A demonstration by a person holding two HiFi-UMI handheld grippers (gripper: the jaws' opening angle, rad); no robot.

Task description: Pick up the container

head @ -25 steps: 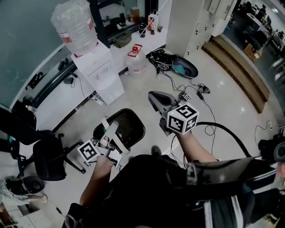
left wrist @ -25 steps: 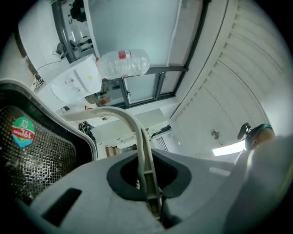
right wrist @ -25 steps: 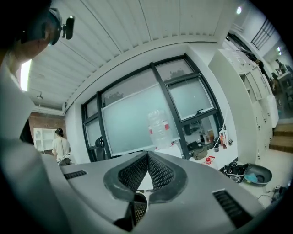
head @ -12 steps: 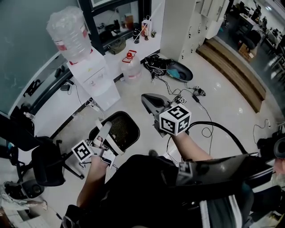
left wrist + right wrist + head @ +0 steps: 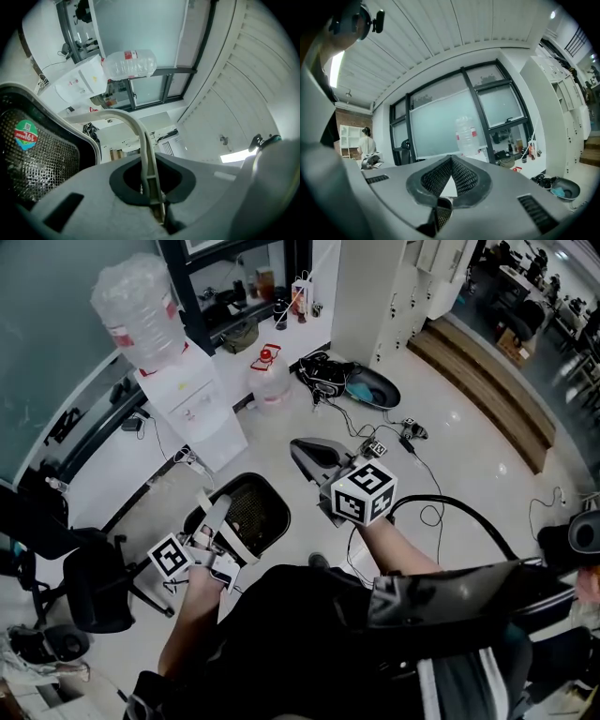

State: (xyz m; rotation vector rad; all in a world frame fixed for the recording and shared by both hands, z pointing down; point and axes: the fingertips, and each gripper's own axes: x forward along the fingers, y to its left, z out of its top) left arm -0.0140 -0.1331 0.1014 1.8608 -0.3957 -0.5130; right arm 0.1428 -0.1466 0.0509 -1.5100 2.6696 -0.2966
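Your left gripper (image 5: 215, 509), jaws clenched on nothing, hovers by a chair (image 5: 255, 514). The likely container, a clear jug (image 5: 269, 382), stands on the floor (image 5: 450, 437) well apart from it; your right gripper (image 5: 298, 448) is equally clenched and empty. Arriving with the jaws closed could topple it.

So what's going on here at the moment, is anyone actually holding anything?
A person is standing with a gripper in each hand. The left gripper is shut on the thin white handle of a black mesh basket, which appears to hang from it, clear of the floor. The right gripper is shut and empty, held out level beside the basket without touching it. A water dispenser stands ahead.
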